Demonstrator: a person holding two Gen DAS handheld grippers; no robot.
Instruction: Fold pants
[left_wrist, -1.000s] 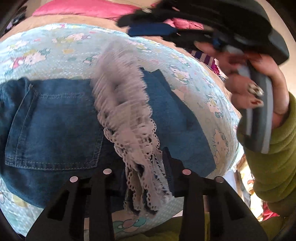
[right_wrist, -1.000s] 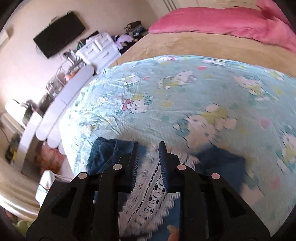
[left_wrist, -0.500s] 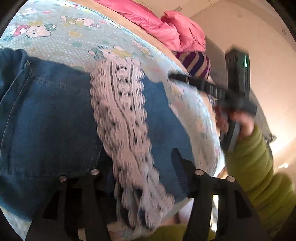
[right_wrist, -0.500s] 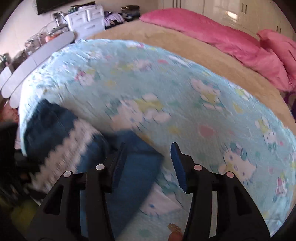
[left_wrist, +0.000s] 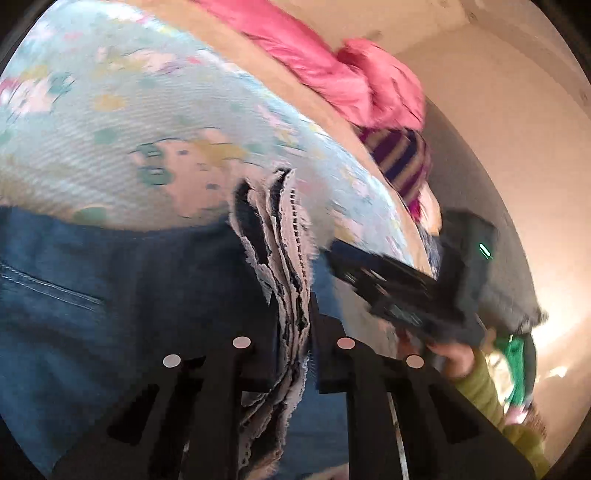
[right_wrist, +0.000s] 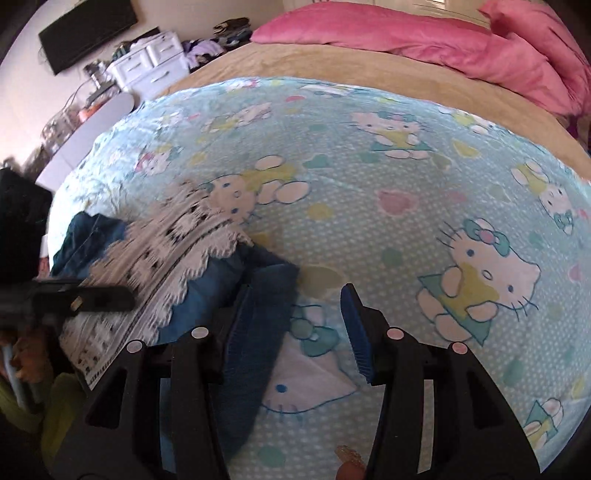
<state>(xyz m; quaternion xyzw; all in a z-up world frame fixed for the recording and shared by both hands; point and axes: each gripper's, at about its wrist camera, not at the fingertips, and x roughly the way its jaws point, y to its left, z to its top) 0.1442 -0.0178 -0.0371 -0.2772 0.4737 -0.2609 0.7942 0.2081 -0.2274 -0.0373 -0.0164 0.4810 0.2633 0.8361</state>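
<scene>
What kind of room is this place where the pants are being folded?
Most likely a bedroom. The denim pants lie on a bed covered by a light blue cartoon-cat blanket, with pink pillows at its far end. A white chest of drawers stands against the wall beyond.

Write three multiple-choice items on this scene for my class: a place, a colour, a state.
1. Where do the pink pillows lie? A on the floor; B beyond the blanket, at the far end; C on the pants.
2. What colour is the lace trim of the denim pants? A red; B black; C white.
3. How is the left tool? A shut on the lace trim; B wide open; C shut on a pillow.
1 B, they lie past its far edge; 2 C, pale against blue denim; 3 A, its jaws, just closing, pinch the lace.
</scene>
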